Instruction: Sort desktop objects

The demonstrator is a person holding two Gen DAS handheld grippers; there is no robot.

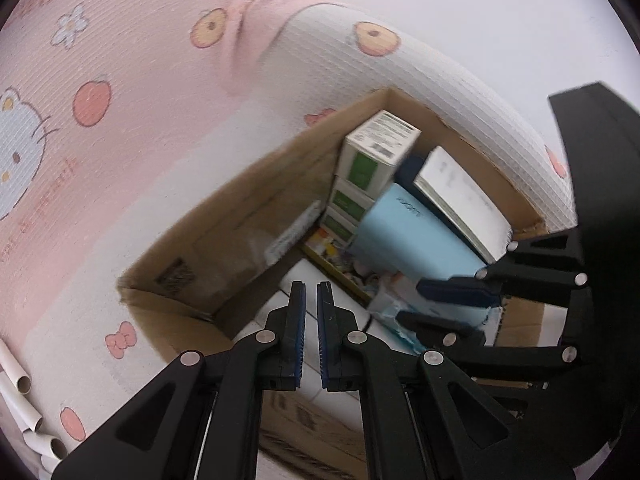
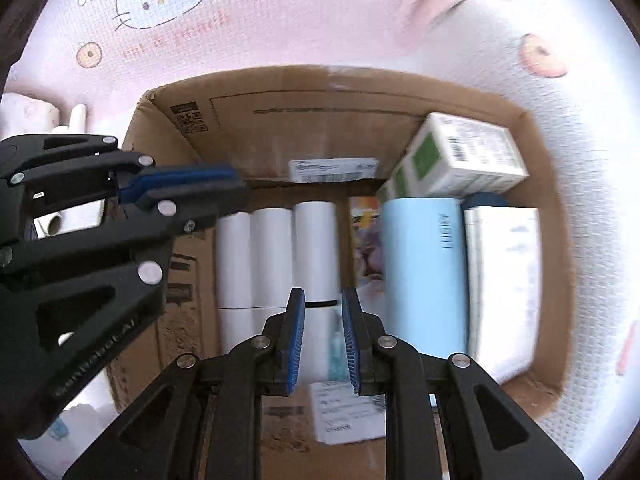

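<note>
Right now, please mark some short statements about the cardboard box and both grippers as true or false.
1. White rolls lie side by side inside the cardboard box. True.
2. The light blue box lies outside the cardboard box. False: it is inside.
3. The right gripper holds a roll. False: nothing is between its fingers.
4. The left gripper holds nothing. True.
5. The tablecloth is plain green. False: pink with cartoon cats.
</note>
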